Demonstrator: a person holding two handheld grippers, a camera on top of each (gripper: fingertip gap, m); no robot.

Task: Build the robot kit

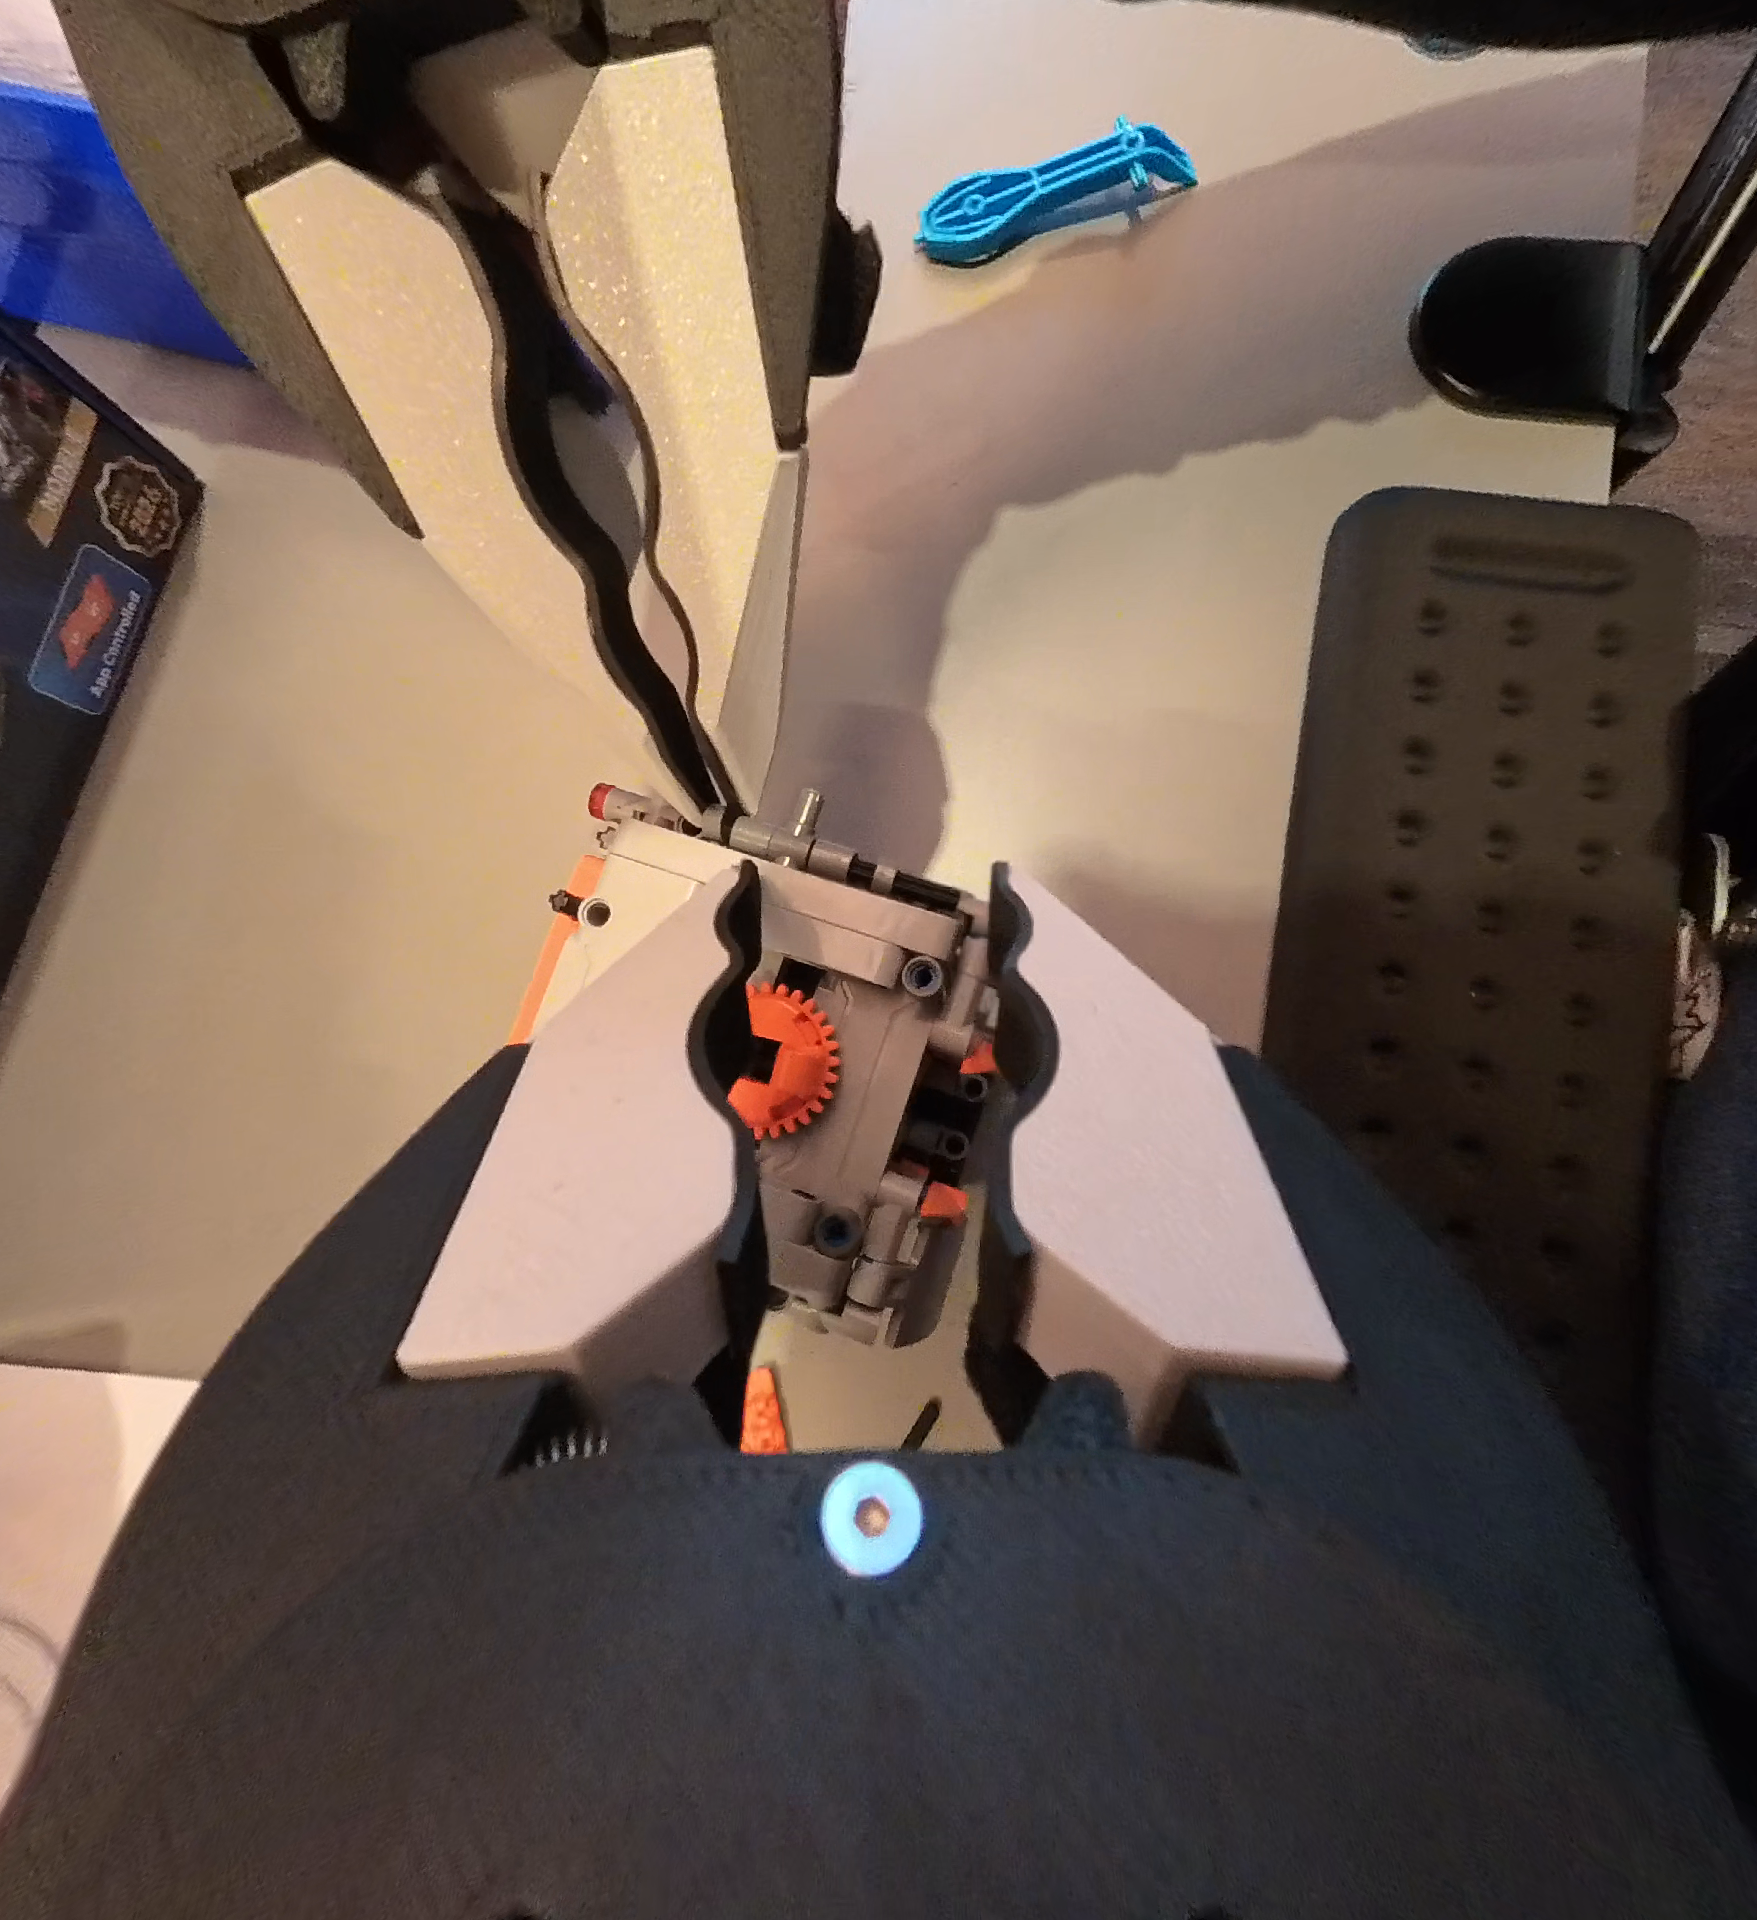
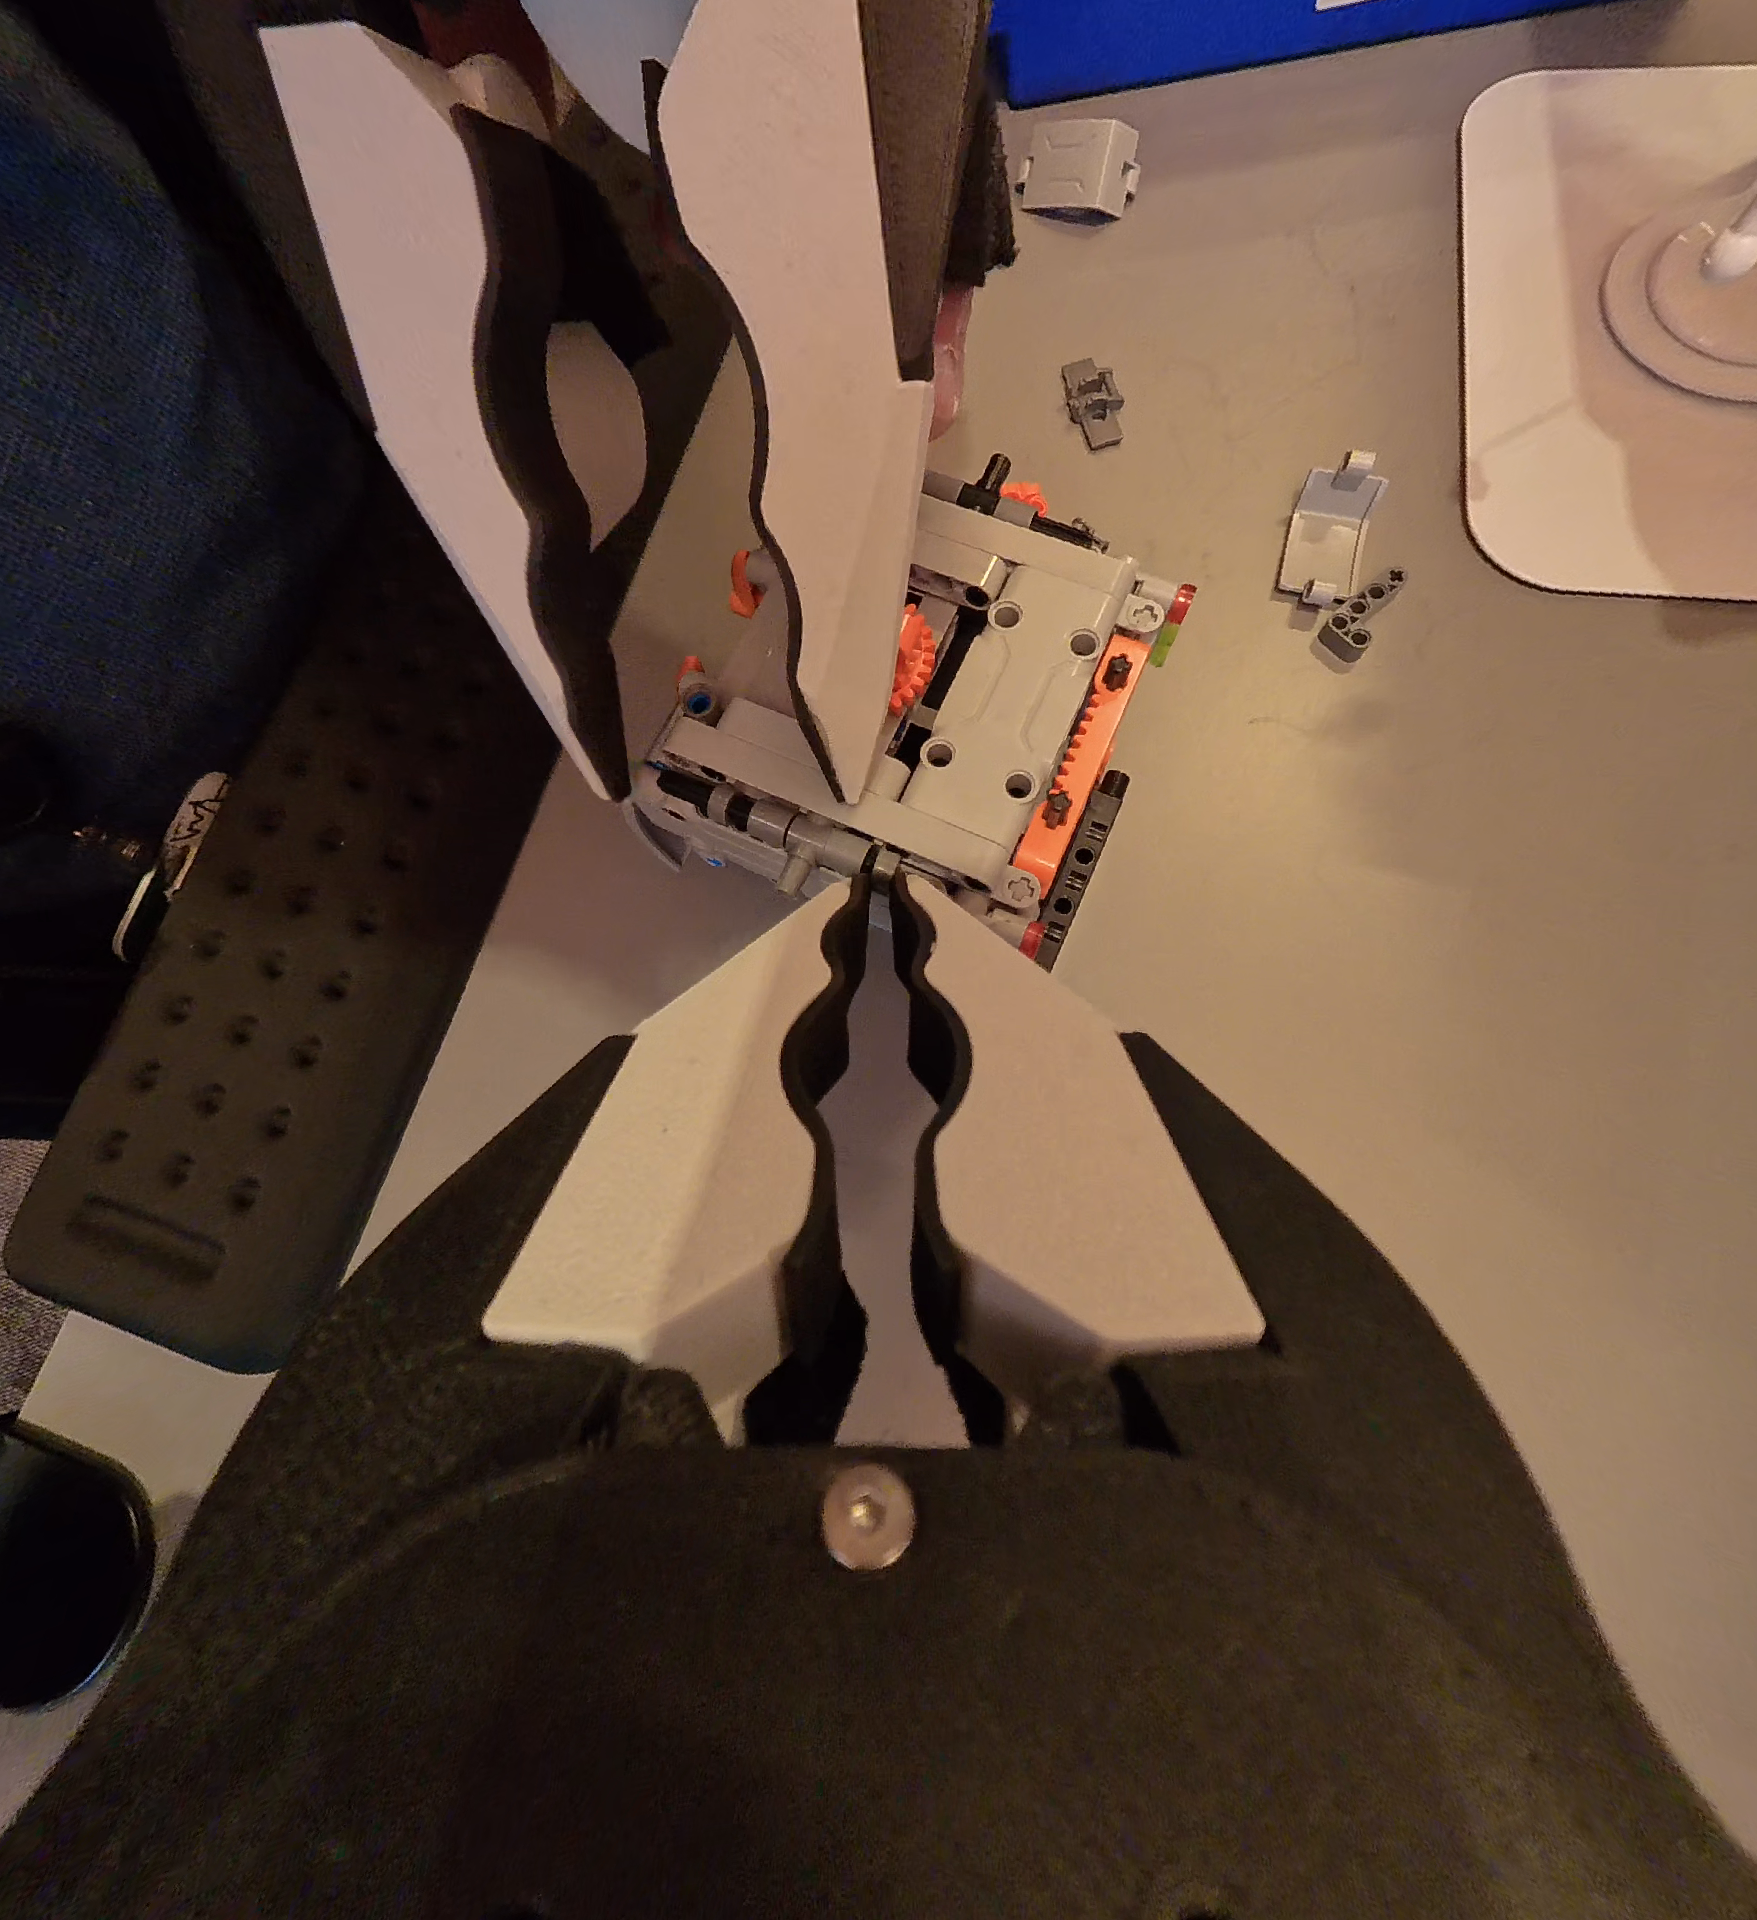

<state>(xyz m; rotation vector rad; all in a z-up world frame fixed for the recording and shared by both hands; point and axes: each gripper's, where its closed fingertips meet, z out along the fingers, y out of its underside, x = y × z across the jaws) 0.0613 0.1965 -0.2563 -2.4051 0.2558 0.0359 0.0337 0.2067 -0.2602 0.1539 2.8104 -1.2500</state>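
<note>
Left gripper (image 1: 872,894) closed part-way on the grey-and-orange brick model (image 1: 853,1049), pads pressed on its two sides, orange gear (image 1: 791,1060) exposed between them. Right gripper (image 2: 879,883) narrowed to a slit, tips pinched on a small black pin (image 2: 872,854) in the axle row along the model's facing side. Model located near the table (image 2: 1373,1143) edge that borders the black perforated pad (image 2: 261,987); whether resting on the tabletop or raised off it — not resolvable.

Judged risks: a slip of the thin pin out of the wavy pads, given the very small bite at the tips; a twist of the model in the left grip if force came off-axis; separation of pressed-in pieces and a roll over the nearby table edge.

Judged clearances: tight on the pad side, with both sets of fingers crowded over the model. Open tabletop toward the far side, interrupted by loose grey parts (image 2: 1331,520), a white stand base (image 2: 1632,343) near the far corner, a blue plastic tool (image 1: 1050,192) and a printed box (image 1: 22,644) at the opposite edge.
</note>
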